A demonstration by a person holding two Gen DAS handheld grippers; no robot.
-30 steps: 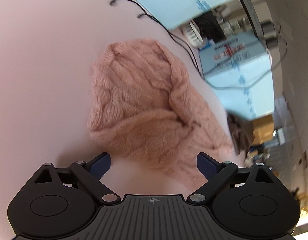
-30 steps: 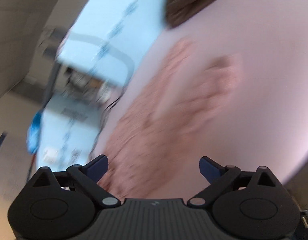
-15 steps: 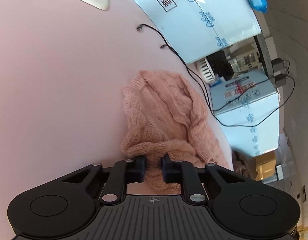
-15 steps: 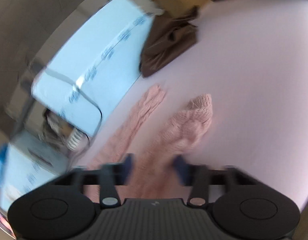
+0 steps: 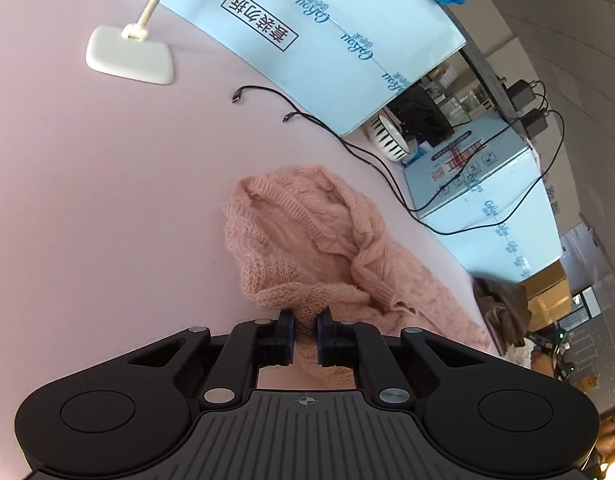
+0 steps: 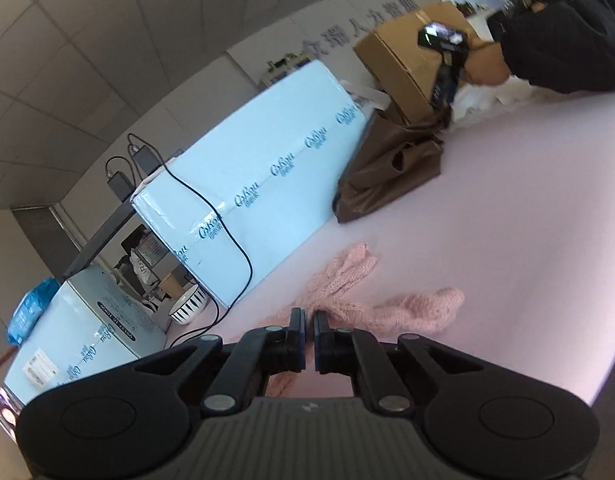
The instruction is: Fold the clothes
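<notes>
The pink knit sweater [image 5: 307,248] lies bunched at the centre of the left wrist view on the pink surface [image 5: 87,200]. The left gripper [image 5: 305,336] has its jaws closed on a fold of the sweater's near edge. In the right wrist view, the right gripper [image 6: 309,334] has its jaws nearly together, gripping a thin edge of the sweater at lower centre; a sleeve extends to the right. Light blue boxes [image 6: 247,188] occupy the left of that frame; a brown garment [image 6: 387,176] lies at upper right.
</notes>
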